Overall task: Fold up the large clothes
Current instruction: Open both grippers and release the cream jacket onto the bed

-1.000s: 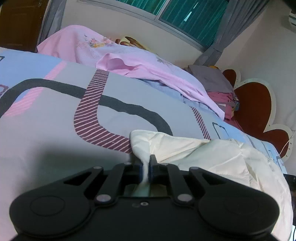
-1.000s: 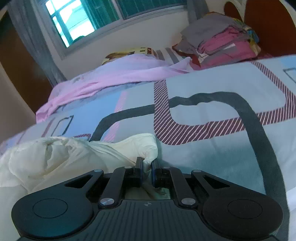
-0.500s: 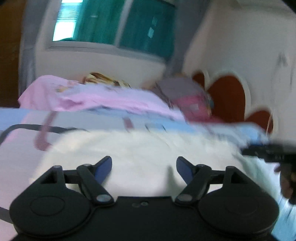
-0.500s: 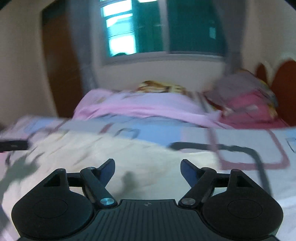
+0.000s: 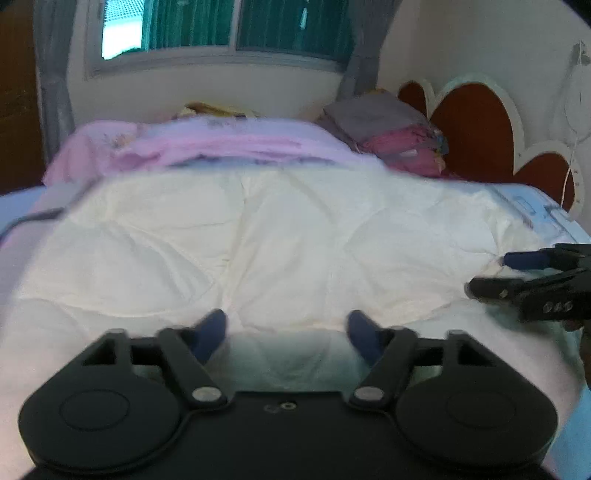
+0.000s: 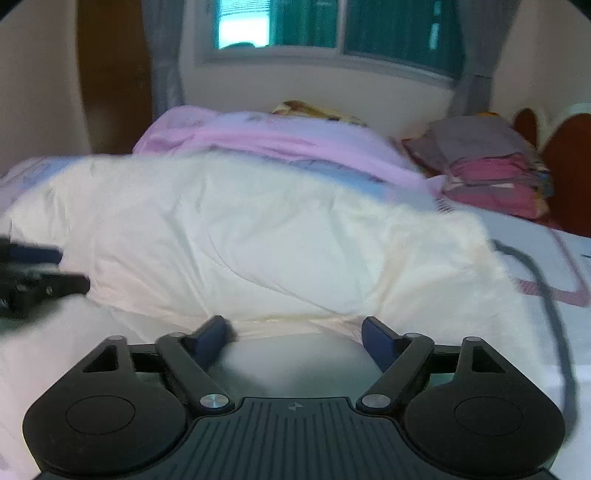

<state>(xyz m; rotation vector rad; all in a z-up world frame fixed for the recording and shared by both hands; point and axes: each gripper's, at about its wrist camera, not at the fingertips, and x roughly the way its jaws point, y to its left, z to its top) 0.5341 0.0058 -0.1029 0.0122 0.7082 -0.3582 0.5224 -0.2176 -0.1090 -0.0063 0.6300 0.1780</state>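
Observation:
A large cream garment (image 5: 277,240) lies spread in a wide folded band across the bed; it is also in the right wrist view (image 6: 258,229). My left gripper (image 5: 286,321) hovers over its near edge with nothing between the blue pads; its jaws stand wide and are closing a little. My right gripper (image 6: 295,325) is open above the same near edge, gripping nothing. Each gripper shows in the other's view: the right gripper (image 5: 495,275) at the garment's right end, the left gripper (image 6: 70,269) at its left end.
Behind the garment lies a pink blanket (image 5: 221,144). A stack of folded clothes (image 6: 491,166) sits at the back right by the red headboard (image 5: 476,122). Patterned bedsheet (image 6: 554,266) shows to the right. A window (image 5: 240,29) fills the far wall.
Both grippers were shut on corners of the cream garment; they have let go, opened wide and drawn back and up. The garment now lies spread across the bed.

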